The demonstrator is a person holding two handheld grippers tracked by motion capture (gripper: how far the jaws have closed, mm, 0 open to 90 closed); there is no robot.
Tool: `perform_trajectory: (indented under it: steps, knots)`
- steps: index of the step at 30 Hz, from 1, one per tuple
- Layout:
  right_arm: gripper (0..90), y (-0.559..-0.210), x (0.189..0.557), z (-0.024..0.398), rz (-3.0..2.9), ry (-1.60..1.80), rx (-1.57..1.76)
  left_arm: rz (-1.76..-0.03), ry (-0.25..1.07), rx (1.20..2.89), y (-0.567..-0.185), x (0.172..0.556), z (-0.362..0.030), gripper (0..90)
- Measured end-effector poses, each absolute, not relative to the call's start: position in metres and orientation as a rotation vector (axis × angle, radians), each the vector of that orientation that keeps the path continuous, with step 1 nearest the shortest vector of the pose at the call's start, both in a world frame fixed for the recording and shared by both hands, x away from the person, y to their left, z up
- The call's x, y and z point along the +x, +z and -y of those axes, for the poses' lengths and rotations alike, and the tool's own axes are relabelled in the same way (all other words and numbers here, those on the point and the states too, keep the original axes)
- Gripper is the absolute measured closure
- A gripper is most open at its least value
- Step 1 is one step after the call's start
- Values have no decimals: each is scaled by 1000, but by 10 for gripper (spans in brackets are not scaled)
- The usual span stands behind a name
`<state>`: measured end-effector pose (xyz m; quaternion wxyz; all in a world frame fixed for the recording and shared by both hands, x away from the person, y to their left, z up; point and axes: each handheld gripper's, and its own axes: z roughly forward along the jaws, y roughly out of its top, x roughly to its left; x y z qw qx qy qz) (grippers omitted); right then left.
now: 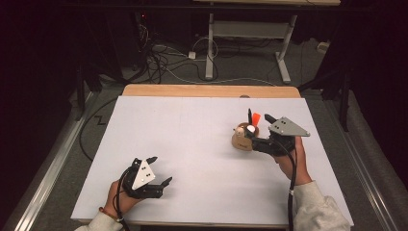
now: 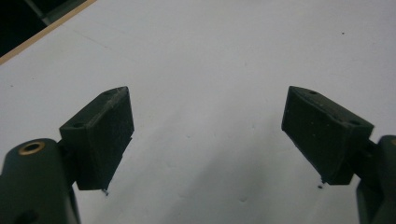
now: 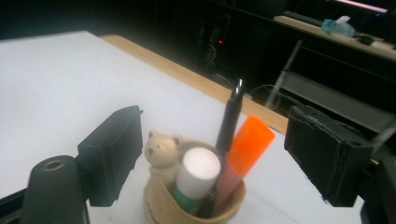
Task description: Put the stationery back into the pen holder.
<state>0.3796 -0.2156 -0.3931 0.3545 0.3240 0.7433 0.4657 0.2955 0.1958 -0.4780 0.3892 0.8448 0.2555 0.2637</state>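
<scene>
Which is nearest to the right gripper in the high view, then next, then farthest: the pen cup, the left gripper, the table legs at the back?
1. Pen cup: right beside the right gripper, at its jaws.
2. Left gripper: across the table, near the front-left edge.
3. Table legs: on the floor beyond the table's far edge.

A cup stands on the table's right half, holding 3 things: a pen, a marker and a glue stick (a bear figure sits at its rim).
</scene>
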Motion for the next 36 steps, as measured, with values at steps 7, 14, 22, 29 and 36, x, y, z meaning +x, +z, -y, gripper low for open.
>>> perform_trajectory:
  steps: [7,14,22,29,36]
  knots:
    - [202,-391,371,217,-1930,1181,822,-652,657,2152,-478,295,-195,162]
    - [200,-389,360,220,-1938,1186,804,-653,662,2151,-478,295,-196,162]
    - [200,-389,347,223,-1955,1171,775,-659,665,2143,-478,295,-196,162]
    - [200,-391,334,226,-1934,1163,739,-655,667,2145,-478,295,-196,162]
    - [200,-396,324,230,-1945,1157,711,-649,666,2152,-478,294,-196,162]
